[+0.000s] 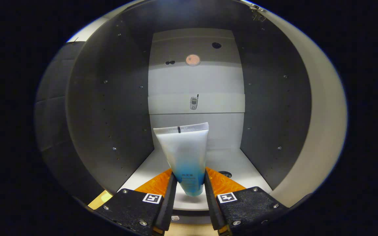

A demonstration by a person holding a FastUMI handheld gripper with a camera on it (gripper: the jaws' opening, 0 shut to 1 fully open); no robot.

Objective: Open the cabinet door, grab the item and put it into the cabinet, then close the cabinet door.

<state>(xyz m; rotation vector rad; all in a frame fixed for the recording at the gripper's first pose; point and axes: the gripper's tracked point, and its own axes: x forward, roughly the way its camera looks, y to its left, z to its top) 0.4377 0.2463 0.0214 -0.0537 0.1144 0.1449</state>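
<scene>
My gripper (189, 178) is shut on a soft tube (185, 154), white at its crimped top and blue lower down. The tube stands upright between both fingers, its crimped end pointing up. It hangs just above the pale floor (231, 162) of the open cabinet, at the cabinet's front. The cabinet has dark side walls (110, 108) and a light back panel (195, 78). The open door (323, 124) shows as a pale curved band to the right of the cabinet.
A light rail (221, 103) crosses the back panel, with a small metal fitting (194, 103) on it. A round hole (225, 173) lies in the cabinet floor right of the tube. A hinge (258, 13) sits at the upper right of the cabinet frame.
</scene>
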